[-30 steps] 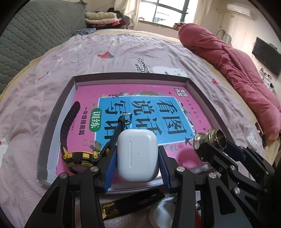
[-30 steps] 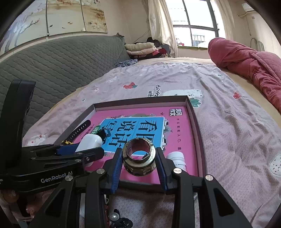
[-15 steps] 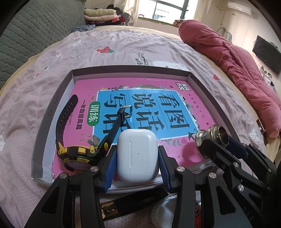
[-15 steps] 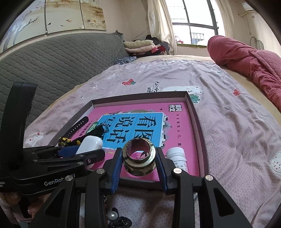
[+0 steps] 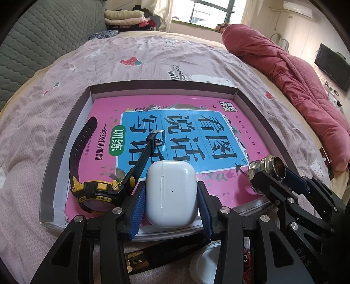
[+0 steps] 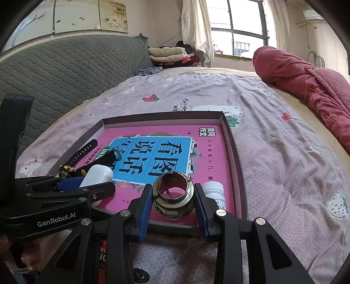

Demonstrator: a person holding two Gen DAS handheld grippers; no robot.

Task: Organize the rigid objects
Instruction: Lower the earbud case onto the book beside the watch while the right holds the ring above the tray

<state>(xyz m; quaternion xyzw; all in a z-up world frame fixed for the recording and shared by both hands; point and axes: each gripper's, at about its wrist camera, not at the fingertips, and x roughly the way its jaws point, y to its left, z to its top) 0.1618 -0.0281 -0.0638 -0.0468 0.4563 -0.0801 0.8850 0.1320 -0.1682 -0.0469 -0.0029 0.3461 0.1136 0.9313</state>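
Observation:
My left gripper (image 5: 170, 192) is shut on a white earbud case (image 5: 171, 196), held over the near edge of a shallow grey tray (image 5: 153, 84). A pink book (image 5: 196, 104) lines the tray. A black-and-yellow watch (image 5: 96, 192) lies on the book just left of the case. My right gripper (image 6: 173, 190) is shut on a brass ring fitting (image 6: 172, 196) over the tray's near right corner, also seen as the fitting (image 5: 268, 166) in the left wrist view. A white pill bottle (image 6: 215, 192) stands in the tray right of it.
The tray rests on a pink patterned bedspread (image 6: 273, 153). A red quilt (image 5: 295, 87) is bunched along the right side, with folded clothes (image 5: 124, 17) and a grey padded headboard (image 6: 65, 72) beyond. A dark box (image 5: 140, 257) and a white round thing (image 5: 207, 262) lie below my grippers.
Both grips are unchanged. The right wrist view has tipped a little, so the tray's far rim sits higher in its frame and more of the pill bottle shows.

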